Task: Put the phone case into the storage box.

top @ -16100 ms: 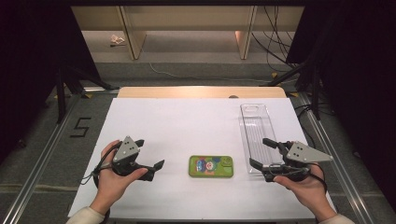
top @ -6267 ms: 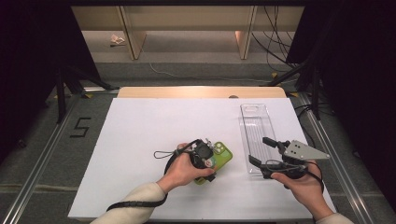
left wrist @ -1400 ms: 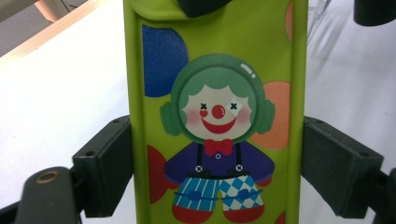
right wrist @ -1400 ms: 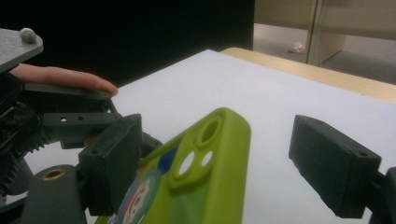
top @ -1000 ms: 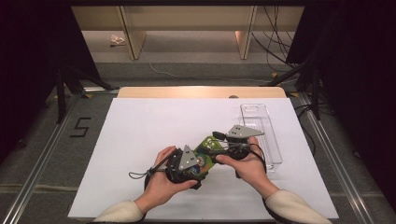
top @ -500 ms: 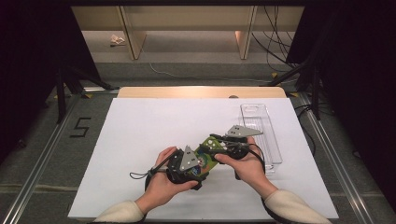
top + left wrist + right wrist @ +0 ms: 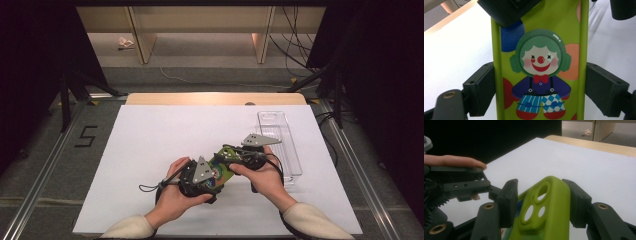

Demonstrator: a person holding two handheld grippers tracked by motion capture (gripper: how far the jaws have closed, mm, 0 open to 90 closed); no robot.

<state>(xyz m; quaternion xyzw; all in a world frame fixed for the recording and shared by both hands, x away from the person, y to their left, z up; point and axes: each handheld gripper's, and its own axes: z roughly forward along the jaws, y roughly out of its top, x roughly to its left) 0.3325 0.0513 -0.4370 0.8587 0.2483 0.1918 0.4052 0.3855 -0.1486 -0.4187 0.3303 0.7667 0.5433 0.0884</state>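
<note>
2 grippers clamp 1 green phone case (image 7: 539, 62) printed with a clown, just left of the clear tray (image 7: 280, 145). Left gripper (image 7: 539, 95) grips its sides; right gripper (image 7: 541, 205), jaws just closing, pinches its camera end. No lettering is readable on it.

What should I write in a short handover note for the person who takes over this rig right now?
Left gripper: shut on the green phone case, pads on both long edges.
Right gripper: jaws have just been closing around the case's camera-hole end; contact on both sides is hard to confirm.
The case is held above the white table; the clear tray lies to the right.
Done: case lifted.
Left: probably pass it over or place it in the tray.
</note>
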